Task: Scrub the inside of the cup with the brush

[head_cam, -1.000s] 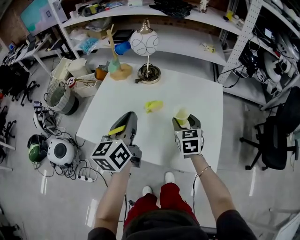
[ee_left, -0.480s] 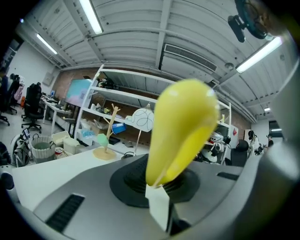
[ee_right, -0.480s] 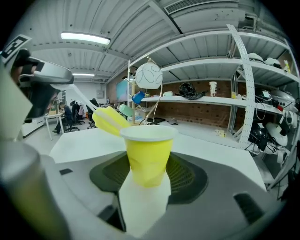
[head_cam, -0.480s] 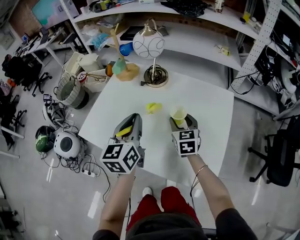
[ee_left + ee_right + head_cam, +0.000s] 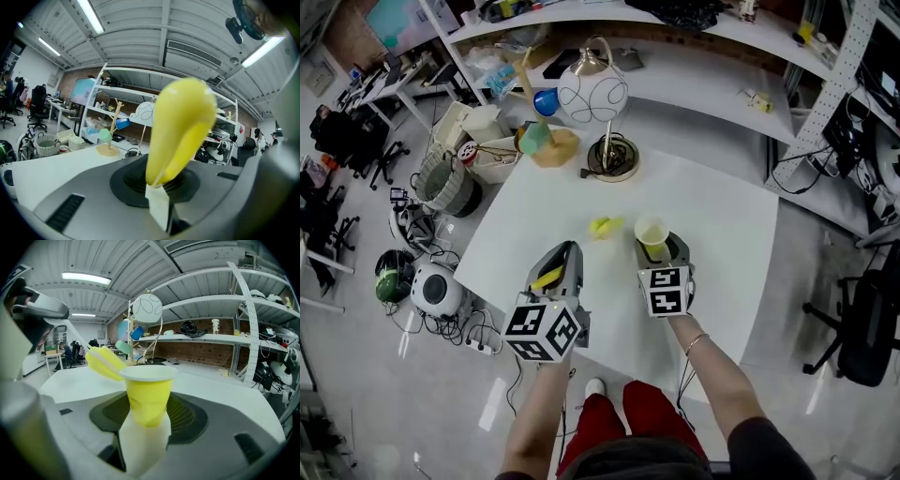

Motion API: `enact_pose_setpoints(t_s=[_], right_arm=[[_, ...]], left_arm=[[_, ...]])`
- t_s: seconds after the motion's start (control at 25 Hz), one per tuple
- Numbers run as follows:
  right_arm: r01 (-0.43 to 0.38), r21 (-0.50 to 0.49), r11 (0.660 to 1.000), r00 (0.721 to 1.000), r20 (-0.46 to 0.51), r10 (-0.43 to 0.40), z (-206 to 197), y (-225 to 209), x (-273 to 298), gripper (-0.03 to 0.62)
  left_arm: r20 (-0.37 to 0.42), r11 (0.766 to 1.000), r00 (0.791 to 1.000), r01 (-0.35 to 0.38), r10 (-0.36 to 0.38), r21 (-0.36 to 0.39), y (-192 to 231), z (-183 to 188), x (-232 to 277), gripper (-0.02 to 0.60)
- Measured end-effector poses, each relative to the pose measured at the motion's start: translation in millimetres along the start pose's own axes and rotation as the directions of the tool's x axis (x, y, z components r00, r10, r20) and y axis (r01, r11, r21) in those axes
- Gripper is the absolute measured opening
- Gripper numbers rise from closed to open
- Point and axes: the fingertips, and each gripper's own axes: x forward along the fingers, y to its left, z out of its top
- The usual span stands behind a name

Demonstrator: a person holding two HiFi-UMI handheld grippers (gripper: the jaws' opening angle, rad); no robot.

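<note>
My right gripper [image 5: 657,247] is shut on a yellow paper cup [image 5: 652,231], which stands upright with its mouth up over the white table [image 5: 722,244]. In the right gripper view the cup [image 5: 146,397] is pinched low down and its wall is dented. My left gripper [image 5: 570,251] is shut on the yellow brush [image 5: 180,126], whose bulbous body rises from the jaws. A strip of the brush [image 5: 546,277] shows along that gripper. Another yellow piece [image 5: 602,226] sits just past the left jaw tips, left of the cup. Whether it joins the held brush I cannot tell.
A lamp with a white globe [image 5: 593,92] and round base [image 5: 614,159] stands at the table's far edge. A wooden stand [image 5: 546,142] with a blue cup is at the far left corner. Baskets [image 5: 450,187] and cables lie on the floor at the left. Shelves run behind.
The head camera has shifted, so the table sits differently in the view. The two grippers have drawn a little closer together. Both holds are unchanged.
</note>
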Motion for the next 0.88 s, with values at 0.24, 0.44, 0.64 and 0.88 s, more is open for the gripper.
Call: enact_pose_setpoints(t_s=[0.24, 0.44, 0.64, 0.88], right_arm=[[-0.014, 0.011, 1.0, 1.0, -0.012, 0.014, 1, 2, 18, 0.25], [-0.019, 0.019, 1.0, 0.997, -0.072, 0.02, -8, 2, 32, 0.25], [-0.033, -0.001, 0.999, 0.991, -0.133, 0.032, -13, 7, 30, 0.25], [-0.024, 0.011, 1.0, 0.985, -0.17, 0.026, -17, 7, 29, 0.251]], left_arm=[[-0.008, 1.0, 1.0, -0.026, 0.026, -0.001, 11, -2, 6, 0.038], [-0.018, 0.999, 0.999, -0.037, 0.037, 0.004, 17, -5, 10, 0.038], [-0.022, 1.0, 0.999, -0.024, 0.024, -0.001, 19, -4, 10, 0.038], [-0.028, 1.0, 1.0, 0.005, -0.005, -0.013, 23, -1, 9, 0.038]])
